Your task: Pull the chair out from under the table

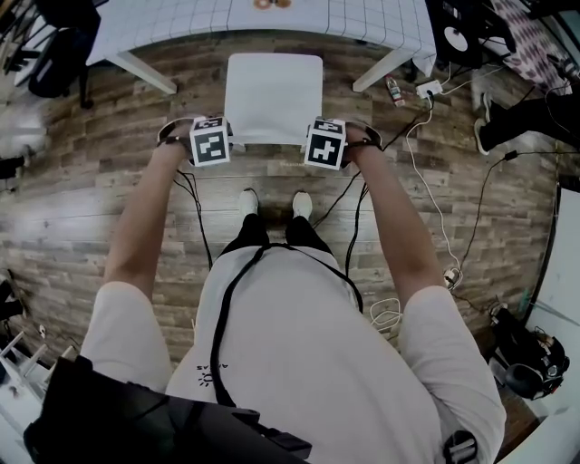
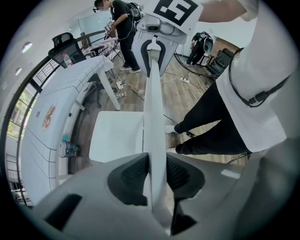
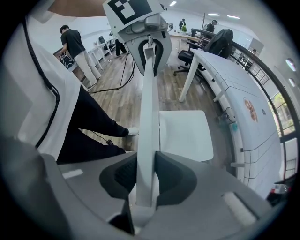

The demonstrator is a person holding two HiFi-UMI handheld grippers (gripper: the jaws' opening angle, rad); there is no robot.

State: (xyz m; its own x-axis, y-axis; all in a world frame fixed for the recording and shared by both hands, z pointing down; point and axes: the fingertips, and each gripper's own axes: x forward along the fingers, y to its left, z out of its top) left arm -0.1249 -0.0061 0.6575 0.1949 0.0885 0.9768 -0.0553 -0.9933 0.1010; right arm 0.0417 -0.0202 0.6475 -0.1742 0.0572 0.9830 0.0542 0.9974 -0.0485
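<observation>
A white chair stands just in front of the table [image 1: 181, 23], its seat [image 1: 272, 95] out on the wooden floor. My left gripper [image 1: 210, 140] and my right gripper [image 1: 324, 143] both clamp the top edge of the chair's backrest, one at each end, pointing steeply down. In the left gripper view the thin white backrest [image 2: 154, 117] runs between the dark pads of the left gripper [image 2: 156, 176], with the seat [image 2: 115, 136] below. In the right gripper view the backrest [image 3: 149, 108] is pinched the same way by the right gripper [image 3: 146, 176], beside the seat [image 3: 185, 135].
The table's white legs [image 1: 145, 71] flank the chair. Cables, a power strip [image 1: 428, 88] and a bottle [image 1: 394, 91] lie on the floor at right. A black office chair [image 1: 54, 54] is at the left. My own feet [image 1: 249, 201] are close behind the chair. Another person's foot [image 1: 485, 136] is at right.
</observation>
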